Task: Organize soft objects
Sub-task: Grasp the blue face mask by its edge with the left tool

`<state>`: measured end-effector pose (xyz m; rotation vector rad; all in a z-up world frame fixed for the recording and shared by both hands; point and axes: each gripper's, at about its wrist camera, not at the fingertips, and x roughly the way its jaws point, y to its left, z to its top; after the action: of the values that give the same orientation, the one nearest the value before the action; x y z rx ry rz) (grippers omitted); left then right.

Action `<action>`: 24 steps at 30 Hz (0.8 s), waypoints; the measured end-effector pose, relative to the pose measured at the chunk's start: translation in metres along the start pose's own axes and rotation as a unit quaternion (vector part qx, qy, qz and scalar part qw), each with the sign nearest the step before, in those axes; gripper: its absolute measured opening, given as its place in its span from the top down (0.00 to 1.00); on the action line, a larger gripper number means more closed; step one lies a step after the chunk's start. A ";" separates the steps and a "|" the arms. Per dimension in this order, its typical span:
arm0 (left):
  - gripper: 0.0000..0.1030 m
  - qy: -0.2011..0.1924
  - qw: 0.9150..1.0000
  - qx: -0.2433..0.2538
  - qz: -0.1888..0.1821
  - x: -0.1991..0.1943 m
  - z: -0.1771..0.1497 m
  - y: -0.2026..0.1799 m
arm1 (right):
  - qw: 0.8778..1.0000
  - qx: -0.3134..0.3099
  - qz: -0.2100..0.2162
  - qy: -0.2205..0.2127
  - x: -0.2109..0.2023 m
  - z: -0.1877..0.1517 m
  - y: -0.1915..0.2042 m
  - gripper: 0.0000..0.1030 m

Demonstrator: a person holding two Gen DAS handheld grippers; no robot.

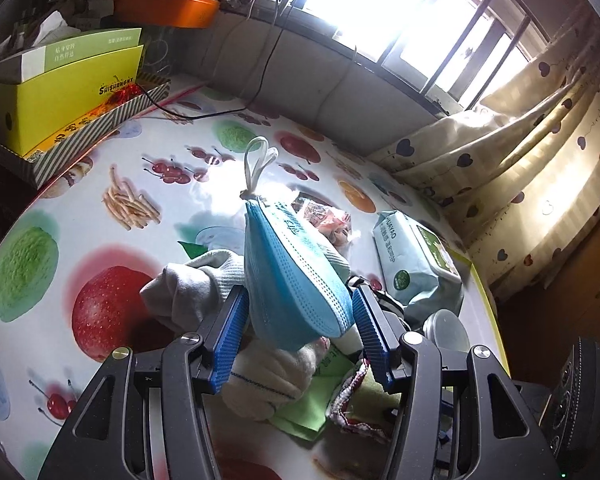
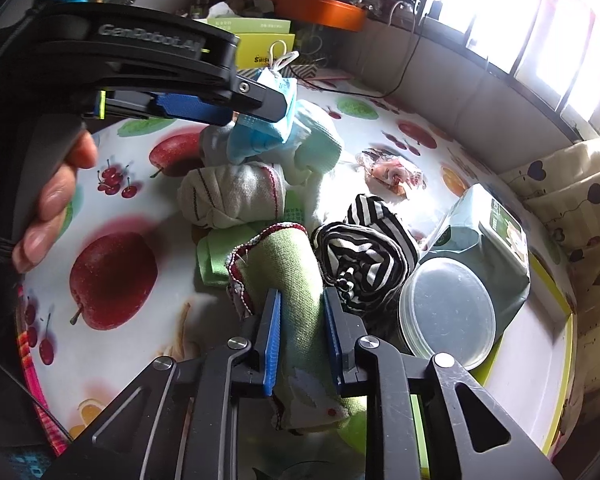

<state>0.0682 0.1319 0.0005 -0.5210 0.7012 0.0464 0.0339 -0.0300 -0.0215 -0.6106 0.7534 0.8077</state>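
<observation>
Left claw [image 1: 300,312] clamps a folded blue face mask [image 1: 288,272] above the fruit-print tabletop [image 1: 100,200]. Right claw [image 2: 302,344], nearly closed, pinches a rolled green red-edged cloth [image 2: 296,280] beside a lidded clear round tub [image 2: 448,312], contents indiscernible.

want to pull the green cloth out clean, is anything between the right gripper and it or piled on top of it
Nothing stands between them: the right gripper is already shut on the green cloth, pads against both sides. Nothing visible lies on top of it. The striped roll touches its right side and a white rolled cloth sits just beyond.
</observation>
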 end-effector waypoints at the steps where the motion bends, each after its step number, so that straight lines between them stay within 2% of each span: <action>1: 0.47 0.000 1.000 -0.002 0.004 0.003 0.001 0.001 | 1.000 0.001 0.000 0.000 0.000 0.000 0.000 0.81; 8: 0.47 -0.005 1.000 0.007 0.022 0.014 0.001 0.001 | 1.000 0.013 0.003 -0.004 -0.001 0.000 -0.002 0.83; 10: 0.55 -0.012 1.000 0.019 0.021 0.012 0.001 -0.002 | 1.000 0.014 0.003 -0.006 -0.002 -0.001 -0.001 0.83; 11: 0.65 -0.013 0.999 0.025 0.023 0.012 0.000 -0.003 | 1.000 0.014 0.003 -0.007 -0.003 -0.001 0.000 0.84; 17: 0.73 -0.034 0.999 0.034 0.022 -0.006 -0.006 -0.004 | 1.000 0.024 0.001 -0.020 -0.013 -0.002 0.002 0.84; 24: 0.74 -0.054 0.997 0.060 0.021 -0.036 -0.018 -0.014 | 0.998 0.045 0.003 -0.052 -0.036 -0.005 0.001 0.84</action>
<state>0.0327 0.1160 0.0171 -0.3860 0.6063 0.0716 0.0147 -0.0472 0.0036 -0.4814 0.6932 0.8010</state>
